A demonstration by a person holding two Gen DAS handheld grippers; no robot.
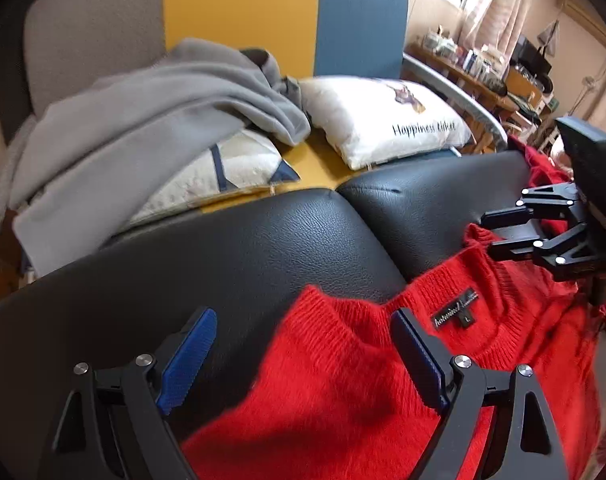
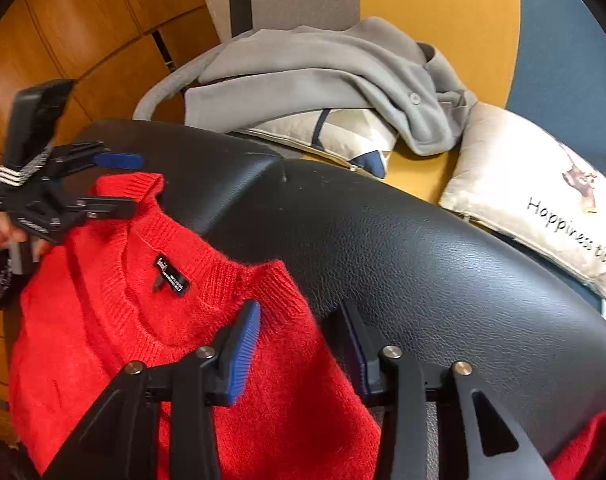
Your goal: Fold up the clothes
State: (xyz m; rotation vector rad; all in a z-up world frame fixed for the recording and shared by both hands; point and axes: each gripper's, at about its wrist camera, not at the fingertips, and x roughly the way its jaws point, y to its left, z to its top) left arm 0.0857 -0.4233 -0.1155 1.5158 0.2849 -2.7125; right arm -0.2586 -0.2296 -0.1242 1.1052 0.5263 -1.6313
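A red knit sweater [image 1: 343, 380] [image 2: 103, 340] lies neck-up on a black leather cushion [image 1: 263, 248] [image 2: 423, 260], with its inside collar label [image 1: 457, 312] [image 2: 173, 274] showing. My left gripper [image 1: 303, 320] [image 2: 135, 183] stands wide open above one shoulder of the sweater, its blue pads clear of the knit. My right gripper [image 2: 301, 312] [image 1: 489, 233] hovers over the other shoulder. Its jaws are partly apart, the shoulder's edge lies below the gap, and the pads are not pressing on it. The lower part of the sweater hangs out of sight.
Behind the cushion, a grey garment [image 1: 143, 120] [image 2: 303, 76] is heaped over a patterned pillow [image 1: 223, 172] on a yellow and blue sofa. A white printed pillow [image 1: 383, 120] [image 2: 543, 200] lies beside it. A cluttered desk [image 1: 483, 72] stands far right; wooden panelling [image 2: 63, 40] lies left.
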